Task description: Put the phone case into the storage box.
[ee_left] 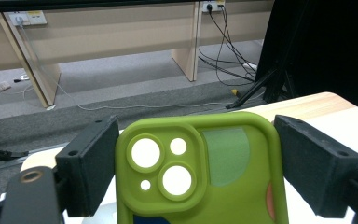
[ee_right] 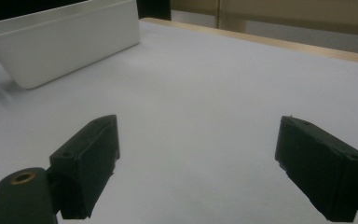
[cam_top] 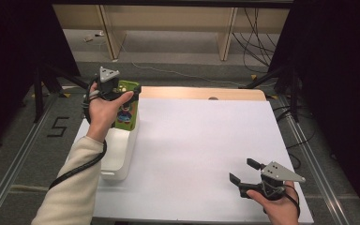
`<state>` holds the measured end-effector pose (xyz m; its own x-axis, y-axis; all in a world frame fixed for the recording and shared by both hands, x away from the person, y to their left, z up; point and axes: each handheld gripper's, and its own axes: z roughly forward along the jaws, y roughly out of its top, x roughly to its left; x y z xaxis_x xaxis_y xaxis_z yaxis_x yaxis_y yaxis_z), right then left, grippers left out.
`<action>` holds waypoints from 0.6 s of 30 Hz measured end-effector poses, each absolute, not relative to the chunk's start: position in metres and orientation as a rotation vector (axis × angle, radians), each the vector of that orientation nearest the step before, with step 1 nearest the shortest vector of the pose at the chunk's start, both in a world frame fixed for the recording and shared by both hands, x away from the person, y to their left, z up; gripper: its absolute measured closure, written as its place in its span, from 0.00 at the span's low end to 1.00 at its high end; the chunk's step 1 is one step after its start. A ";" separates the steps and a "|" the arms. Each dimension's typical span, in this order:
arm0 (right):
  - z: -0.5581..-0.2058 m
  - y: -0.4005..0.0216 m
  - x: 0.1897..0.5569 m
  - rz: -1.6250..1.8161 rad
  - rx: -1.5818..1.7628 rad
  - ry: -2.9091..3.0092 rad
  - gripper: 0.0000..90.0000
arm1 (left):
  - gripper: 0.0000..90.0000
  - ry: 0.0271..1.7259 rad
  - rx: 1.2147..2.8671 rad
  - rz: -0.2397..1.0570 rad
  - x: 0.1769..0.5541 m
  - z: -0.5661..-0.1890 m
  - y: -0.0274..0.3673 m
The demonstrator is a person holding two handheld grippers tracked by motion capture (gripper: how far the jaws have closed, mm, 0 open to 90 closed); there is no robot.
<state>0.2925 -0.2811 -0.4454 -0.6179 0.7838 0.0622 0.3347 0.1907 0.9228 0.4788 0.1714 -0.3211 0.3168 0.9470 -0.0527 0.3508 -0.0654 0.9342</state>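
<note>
- High view: my left gripper clamps a green phone case, holding it upright over the far end of the white bin. My right gripper hovers well to the right of the bin, near the front edge of the white table, jaws spread wide, nothing between them.
- Left gripper view: both black jaws press the case's sides; camera cut-outs face me.
- Right gripper view: jaws wide apart over bare table; the bin stands far off, upper left.
</note>
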 end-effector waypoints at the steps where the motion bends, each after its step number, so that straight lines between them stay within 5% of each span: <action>1: -0.445 -0.281 0.293 1.414 1.046 2.047 0.16 | 0.19 1.206 1.612 0.770 0.479 -0.321 0.172; 18: -0.446 -0.281 0.293 1.417 1.047 2.047 0.16 | 0.19 1.200 1.626 0.779 0.481 -0.323 0.174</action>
